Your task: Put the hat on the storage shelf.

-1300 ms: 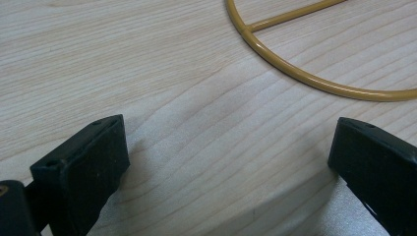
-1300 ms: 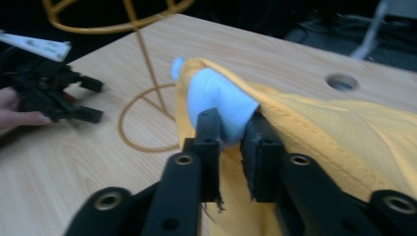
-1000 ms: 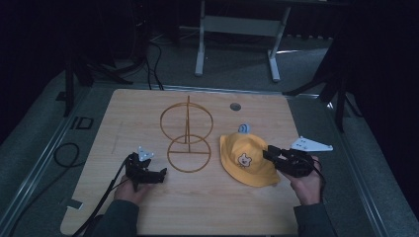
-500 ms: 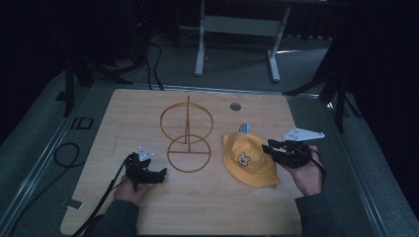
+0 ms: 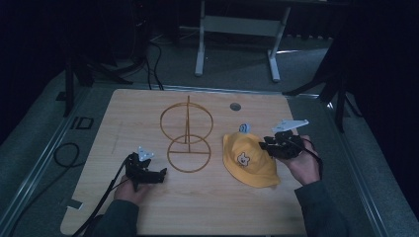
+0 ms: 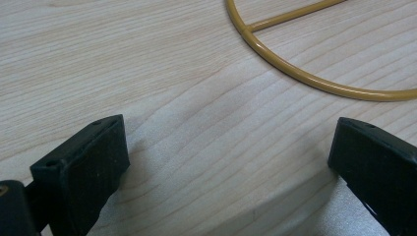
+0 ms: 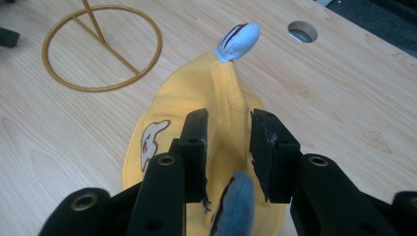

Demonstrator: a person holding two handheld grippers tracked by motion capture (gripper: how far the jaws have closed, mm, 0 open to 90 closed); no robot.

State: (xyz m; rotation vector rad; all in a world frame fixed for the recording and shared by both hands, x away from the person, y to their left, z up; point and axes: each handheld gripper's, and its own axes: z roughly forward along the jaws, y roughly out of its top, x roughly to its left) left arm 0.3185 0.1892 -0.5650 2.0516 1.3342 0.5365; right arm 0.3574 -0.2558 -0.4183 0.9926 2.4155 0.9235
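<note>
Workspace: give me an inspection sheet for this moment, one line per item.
Surface: wooden table, round hole near the far edge.
Job's things: yellow hat with blue ears lying on the table; gold wire stand upright to its left.
Clutter: nothing seen.
Grippers: left gripper open, low over bare wood near the stand's base ring; right gripper over the hat, jaws partly closed around its raised centre seam and a blue ear, grip cannot be told.
Cables: one trails from each gripper; a black loop lies left of the table.
Surroundings: dark room, grey frame beyond the table.
</note>
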